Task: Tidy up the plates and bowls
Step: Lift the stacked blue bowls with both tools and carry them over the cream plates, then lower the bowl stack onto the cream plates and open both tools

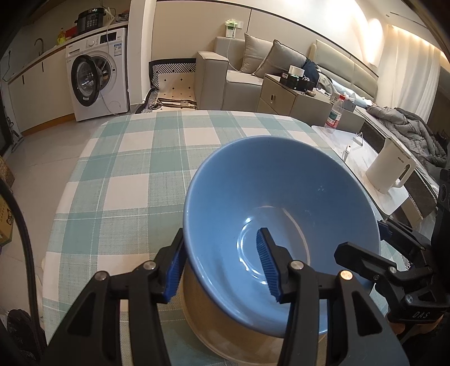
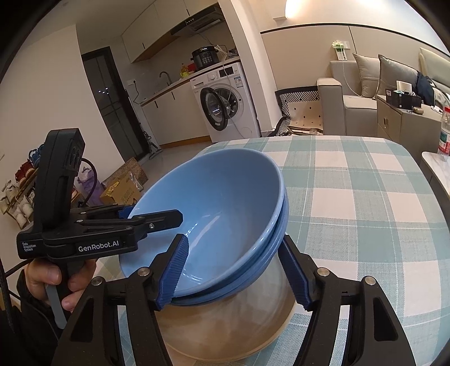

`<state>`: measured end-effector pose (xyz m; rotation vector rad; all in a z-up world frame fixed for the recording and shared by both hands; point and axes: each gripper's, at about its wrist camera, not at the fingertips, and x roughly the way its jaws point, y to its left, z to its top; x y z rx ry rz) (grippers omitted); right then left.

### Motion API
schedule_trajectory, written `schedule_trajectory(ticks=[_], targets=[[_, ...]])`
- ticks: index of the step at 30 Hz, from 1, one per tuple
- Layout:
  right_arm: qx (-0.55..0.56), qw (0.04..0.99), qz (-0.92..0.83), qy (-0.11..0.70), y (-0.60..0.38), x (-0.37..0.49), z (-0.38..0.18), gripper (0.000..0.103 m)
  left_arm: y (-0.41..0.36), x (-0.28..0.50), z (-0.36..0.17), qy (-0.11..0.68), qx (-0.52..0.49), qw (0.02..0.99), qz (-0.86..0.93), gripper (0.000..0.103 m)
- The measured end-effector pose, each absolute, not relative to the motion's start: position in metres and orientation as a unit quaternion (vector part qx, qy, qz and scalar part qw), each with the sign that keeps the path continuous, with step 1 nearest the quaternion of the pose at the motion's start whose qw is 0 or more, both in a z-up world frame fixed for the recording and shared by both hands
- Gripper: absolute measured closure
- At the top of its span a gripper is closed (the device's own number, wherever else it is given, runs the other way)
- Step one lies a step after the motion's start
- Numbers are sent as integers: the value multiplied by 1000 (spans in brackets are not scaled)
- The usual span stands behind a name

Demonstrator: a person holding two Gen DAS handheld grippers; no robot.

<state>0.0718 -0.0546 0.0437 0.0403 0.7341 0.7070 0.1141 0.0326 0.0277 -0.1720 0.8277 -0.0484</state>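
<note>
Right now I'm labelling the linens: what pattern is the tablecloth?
Teal-and-white check tablecloth, clearest in the left wrist view.

Small home, open-plan studio flat. Kitchen run along one wall: white front-loading washing machine under the counter, black electric pressure cooker on top, sink tap, range hood. Living side: beige fabric sofa with grey cushions (bedding further right). Dining table under a teal-and-white checked tablecloth.
</note>
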Motion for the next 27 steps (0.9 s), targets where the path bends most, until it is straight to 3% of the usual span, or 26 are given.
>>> schedule_trajectory(ticks=[3,5,10,13,16,27], targets=[[19,875,338,347,-55,70,45,23,32,113,27,401,-86,912,-31,51],[16,876,340,341,-55,68,46,20,30,112,27,398,-83,913,-35,42],[8,878,337,339,-54,65,48,11,29,110,27,398,-75,914,-29,35],[6,879,336,339,-52,65,47,3,32,106,29,395,-77,915,-27,26],[4,879,338,337,-52,64,48,2,37,101,32,386,-77,919,-24,25],[3,884,347,315,-58,56,53,1,49,80,35,353,-67,933,-7,5]])
